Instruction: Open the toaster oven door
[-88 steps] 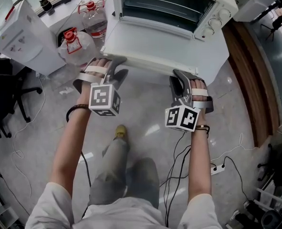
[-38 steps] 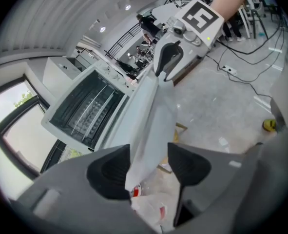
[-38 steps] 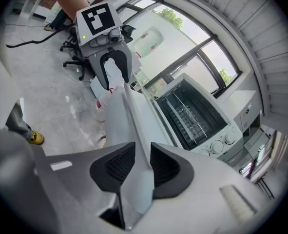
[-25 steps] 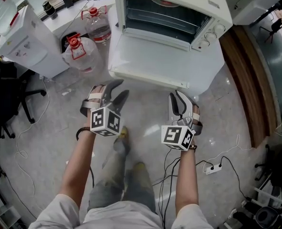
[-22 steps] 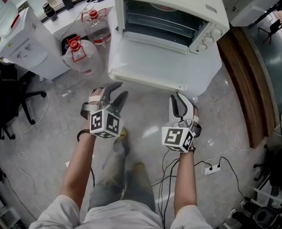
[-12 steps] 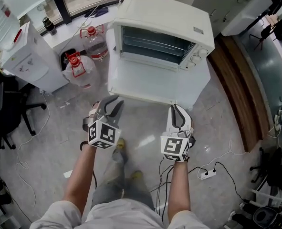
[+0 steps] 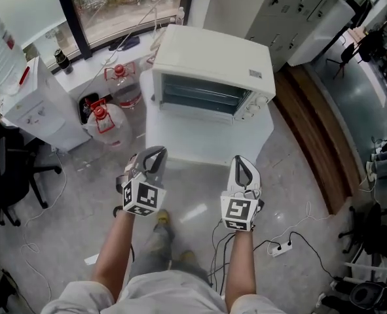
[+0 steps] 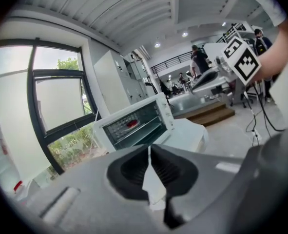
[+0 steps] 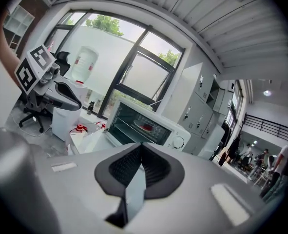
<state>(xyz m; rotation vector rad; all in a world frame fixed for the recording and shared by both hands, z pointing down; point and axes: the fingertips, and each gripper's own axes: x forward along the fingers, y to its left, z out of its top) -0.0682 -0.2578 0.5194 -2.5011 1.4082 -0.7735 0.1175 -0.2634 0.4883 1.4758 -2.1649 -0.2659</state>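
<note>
The white toaster oven [image 7: 209, 70] stands on a white stand [image 7: 206, 146] with its door [image 9: 92, 138] folded down open and its racks showing. Something red [image 9: 146, 127] lies inside it. My left gripper [image 7: 158, 152] hangs over the floor short of the stand's front left corner; its jaws are closing, tips together, with nothing between them. Short of the front right corner my right gripper [image 7: 239, 159] is shut and empty. The left gripper view has the oven [image 8: 134, 123] beyond the closed jaws [image 8: 149, 147]. In the right gripper view the closed jaws [image 9: 141, 144] point at the oven.
Two water jugs with red caps [image 7: 105, 120] stand left of the stand, next to a white water dispenser [image 7: 29, 103] and a black office chair [image 7: 10, 169]. A power strip with cables [image 7: 278, 247] lies on the floor at the right, near a wooden step [image 7: 317, 142].
Both grippers have drawn back from the oven's open door, and the head view has pulled away with them. The left jaws have closed from open to tips together.
</note>
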